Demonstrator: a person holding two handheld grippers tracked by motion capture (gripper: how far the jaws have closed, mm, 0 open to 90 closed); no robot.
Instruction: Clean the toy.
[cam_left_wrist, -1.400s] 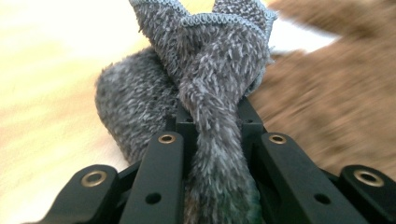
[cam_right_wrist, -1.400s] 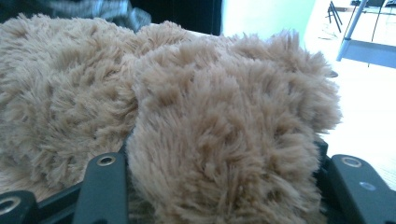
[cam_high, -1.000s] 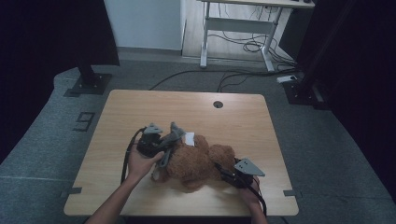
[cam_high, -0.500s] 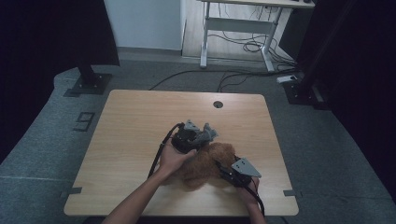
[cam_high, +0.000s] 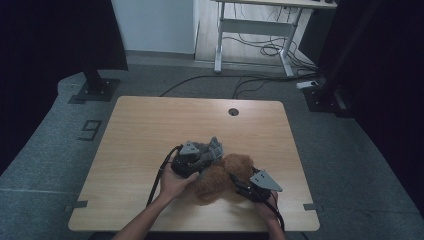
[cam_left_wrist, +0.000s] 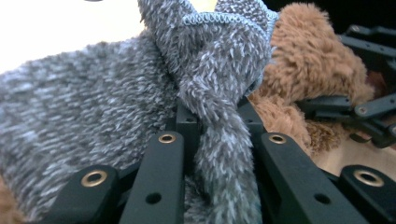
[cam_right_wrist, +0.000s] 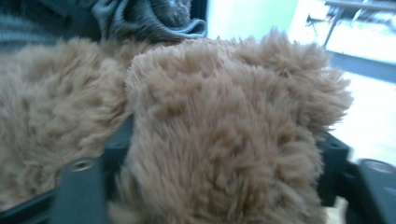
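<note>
Left hand-held gripper (cam_left_wrist: 217, 154) pinches grey sock (cam_left_wrist: 93, 112) w/ bear (cam_left_wrist: 308, 60) behind.

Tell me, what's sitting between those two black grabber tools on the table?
A brown plush toy lies between them in the high view, with a grey knitted cloth on its far side. The left gripper pinches the cloth; the right gripper clamps the toy.

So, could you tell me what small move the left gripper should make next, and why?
Probably draw the grey knit garment further over the brown teddy bear: the left gripper pinches its edge, and the right gripper holds the bear.
</note>
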